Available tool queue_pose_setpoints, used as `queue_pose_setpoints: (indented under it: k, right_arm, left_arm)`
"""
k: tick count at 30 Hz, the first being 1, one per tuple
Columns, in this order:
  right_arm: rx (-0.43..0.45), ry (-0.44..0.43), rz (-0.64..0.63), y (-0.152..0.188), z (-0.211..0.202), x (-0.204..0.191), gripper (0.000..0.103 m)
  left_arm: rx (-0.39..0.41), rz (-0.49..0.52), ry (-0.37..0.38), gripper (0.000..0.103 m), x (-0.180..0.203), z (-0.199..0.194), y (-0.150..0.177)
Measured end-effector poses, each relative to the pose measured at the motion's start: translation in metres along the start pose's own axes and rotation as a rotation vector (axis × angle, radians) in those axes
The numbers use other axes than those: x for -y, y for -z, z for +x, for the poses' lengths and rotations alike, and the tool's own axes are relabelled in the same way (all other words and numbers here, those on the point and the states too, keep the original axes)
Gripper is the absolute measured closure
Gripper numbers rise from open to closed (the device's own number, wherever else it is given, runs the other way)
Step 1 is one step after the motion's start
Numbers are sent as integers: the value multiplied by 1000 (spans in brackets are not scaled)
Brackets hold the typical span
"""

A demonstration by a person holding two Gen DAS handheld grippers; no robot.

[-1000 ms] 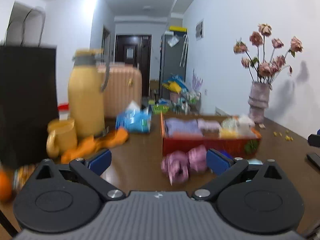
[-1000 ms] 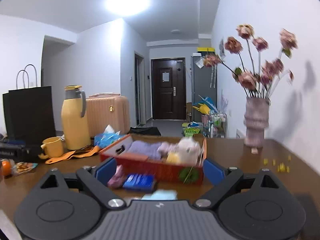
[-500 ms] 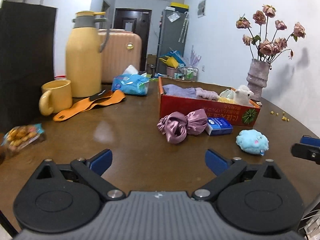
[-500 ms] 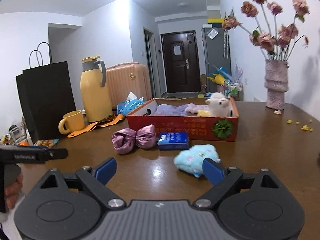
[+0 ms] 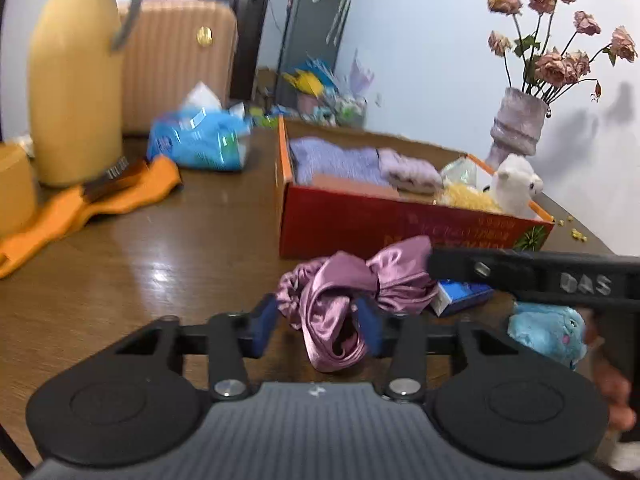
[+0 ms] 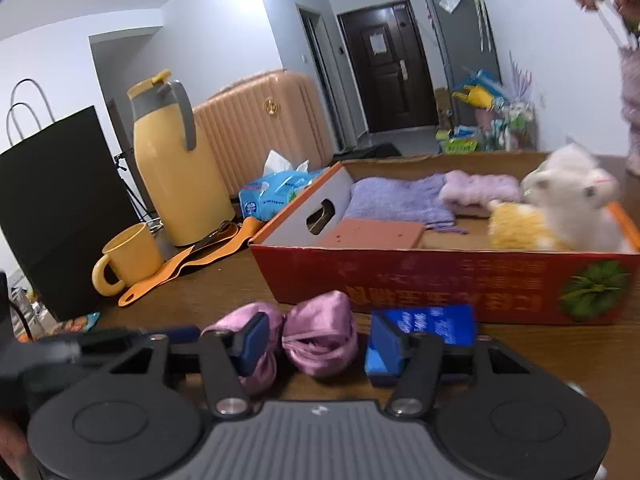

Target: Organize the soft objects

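A pink satin scrunchie bow [image 5: 344,292] lies on the brown table in front of the red cardboard box [image 5: 380,224]. My left gripper [image 5: 316,322] is open, its blue pads on either side of the bow's near loop. My right gripper [image 6: 320,338] is open around the right lobe of the same bow [image 6: 316,336] and reaches in from the right in the left wrist view. The box [image 6: 440,280] holds a purple cloth [image 6: 396,200], a pink cloth, a yellow fluffy item and a white plush toy [image 6: 572,196]. A blue plush [image 5: 548,330] lies to the right.
A small blue box [image 6: 432,320] lies against the red box. A yellow thermos [image 6: 176,164], yellow mug [image 6: 128,258], orange strap [image 5: 80,204], blue tissue pack [image 5: 200,140] and black bag [image 6: 52,208] stand left. A vase of dried roses [image 5: 520,128] is at the back right.
Both grippers have moved forward and down to the pink bow. Their jaws have narrowed around it. The right gripper now crosses the left wrist view.
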State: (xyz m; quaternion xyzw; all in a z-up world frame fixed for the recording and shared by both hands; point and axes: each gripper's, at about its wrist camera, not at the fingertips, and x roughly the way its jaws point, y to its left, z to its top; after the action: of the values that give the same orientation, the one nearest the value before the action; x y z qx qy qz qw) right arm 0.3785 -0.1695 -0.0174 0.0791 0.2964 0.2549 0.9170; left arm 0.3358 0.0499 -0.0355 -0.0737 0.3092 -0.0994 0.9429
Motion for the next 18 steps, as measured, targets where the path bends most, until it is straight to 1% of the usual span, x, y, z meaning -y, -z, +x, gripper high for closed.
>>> queue_pose_setpoints:
  k: [1,2,3,5,7,8,11,14,18]
  right_arm:
    - [-3,-7,2,-1,8,1,55]
    - [-10,-10,6,-2,15,2,64]
    - [-18,-16,9,-2,21,3,73]
    - [-20,0,8,-3,29,4,84]
    - [-19,-11,17,-3,31,5,85]
    - [-19,-19,25,-3,30,7,88]
    - [-7,-32,24,-2,17,3,91]
    - [19,-32,-6,5,-13,-7,92]
    - [75,-5,-22,26,-70,-19,92]
  left_arm:
    - [-10,-12,19,78,-3,3,0]
    - [-21,-23,38,86,-6,6,1]
    - [-27,-35,46,87,-9,8,1]
    - [-21,-40,43,89,-10,8,1]
    - [-17,-40,38,93,-10,7,1]
    - [-14,-36,36,96,-9,5,0]
    - [1,-20,50,98,0,-10,0]
    - [39,8,95,98,16,-39,2]
    - [50,54,140,98,42,-71,16]
